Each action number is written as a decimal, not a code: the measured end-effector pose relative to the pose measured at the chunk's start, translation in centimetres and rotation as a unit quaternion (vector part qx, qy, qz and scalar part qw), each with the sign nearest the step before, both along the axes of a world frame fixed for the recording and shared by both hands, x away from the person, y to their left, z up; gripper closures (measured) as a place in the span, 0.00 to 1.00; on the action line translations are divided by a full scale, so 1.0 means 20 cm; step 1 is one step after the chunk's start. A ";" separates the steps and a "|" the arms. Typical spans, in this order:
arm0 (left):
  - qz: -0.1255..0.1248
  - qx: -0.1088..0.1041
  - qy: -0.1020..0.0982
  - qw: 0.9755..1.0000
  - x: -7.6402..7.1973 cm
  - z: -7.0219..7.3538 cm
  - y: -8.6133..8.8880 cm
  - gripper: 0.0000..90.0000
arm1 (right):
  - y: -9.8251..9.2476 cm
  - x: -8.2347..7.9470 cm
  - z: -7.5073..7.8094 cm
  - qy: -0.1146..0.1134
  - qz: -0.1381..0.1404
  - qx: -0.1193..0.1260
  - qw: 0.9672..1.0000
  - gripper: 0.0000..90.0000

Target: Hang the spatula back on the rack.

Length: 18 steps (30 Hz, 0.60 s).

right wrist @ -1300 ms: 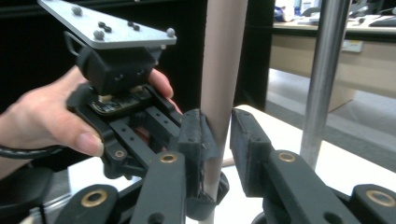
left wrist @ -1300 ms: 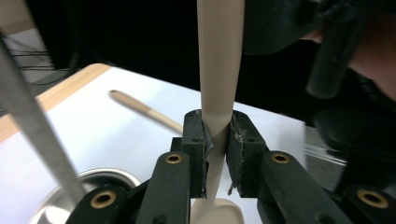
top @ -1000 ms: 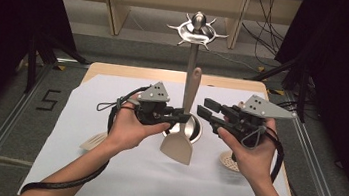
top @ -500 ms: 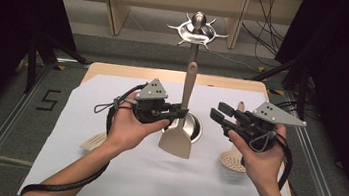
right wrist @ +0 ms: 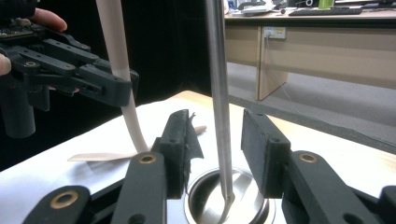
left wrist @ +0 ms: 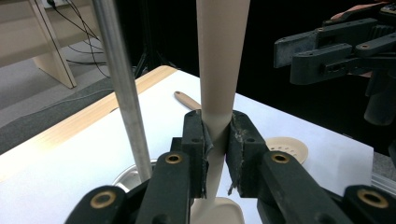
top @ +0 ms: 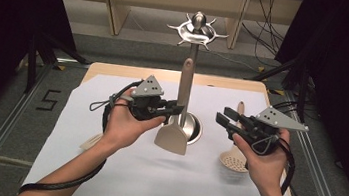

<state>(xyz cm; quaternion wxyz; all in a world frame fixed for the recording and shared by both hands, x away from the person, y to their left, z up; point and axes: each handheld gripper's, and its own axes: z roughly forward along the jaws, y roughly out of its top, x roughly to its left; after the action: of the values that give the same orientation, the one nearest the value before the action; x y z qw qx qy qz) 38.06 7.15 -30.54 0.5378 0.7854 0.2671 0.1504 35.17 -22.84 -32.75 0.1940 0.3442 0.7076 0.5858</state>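
Observation:
A beige spatula (top: 172,138) hangs upright with its blade down, just above the white sheet. My left gripper (top: 178,109) is shut on its handle (left wrist: 222,56), the pads pressed on both sides. Right behind it rises the metal utensil stand, with a thin pole (left wrist: 122,93), a hooked crown (top: 197,29) and a round base (top: 194,128). My right gripper (top: 221,120) is to the right of the stand and points at it. It is open and its jaws have just narrowed slightly, with nothing held. Past them stands the pole (right wrist: 217,70).
A beige slotted spoon (top: 234,158) lies on the white sheet (top: 151,186) below my right hand. Another pale utensil (top: 90,142) pokes out from under my left wrist. The wooden table edge (top: 175,76) runs at the back, with dark curtains at both sides.
My right gripper has drawn back to the right and sunk a little, away from the spatula handle. My left gripper has kept its hold on the spatula, almost still.

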 end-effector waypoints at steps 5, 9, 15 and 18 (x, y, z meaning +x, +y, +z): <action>0.003 0.003 -0.004 1.000 0.01 0.01 0.03 0.86 | -0.01 -0.01 0.00 0.008 -0.007 0.001 1.000 0.70; 0.005 0.009 -0.008 1.000 0.02 0.01 0.04 0.86 | -0.01 0.00 0.00 0.005 -0.009 -0.002 1.000 0.70; 0.006 0.013 -0.011 1.000 0.03 0.03 0.06 0.86 | -0.02 0.00 -0.01 0.000 -0.005 -0.005 1.000 0.70; 0.005 0.018 -0.017 1.000 0.04 0.04 0.07 0.86 | -0.02 0.00 -0.01 -0.001 -0.006 -0.006 1.000 0.70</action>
<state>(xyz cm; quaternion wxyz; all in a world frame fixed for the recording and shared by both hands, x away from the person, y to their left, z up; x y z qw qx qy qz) 38.80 8.53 -29.67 0.5274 0.7910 0.2591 0.1706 35.24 -23.21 -32.89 0.2002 0.3463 0.7088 0.5810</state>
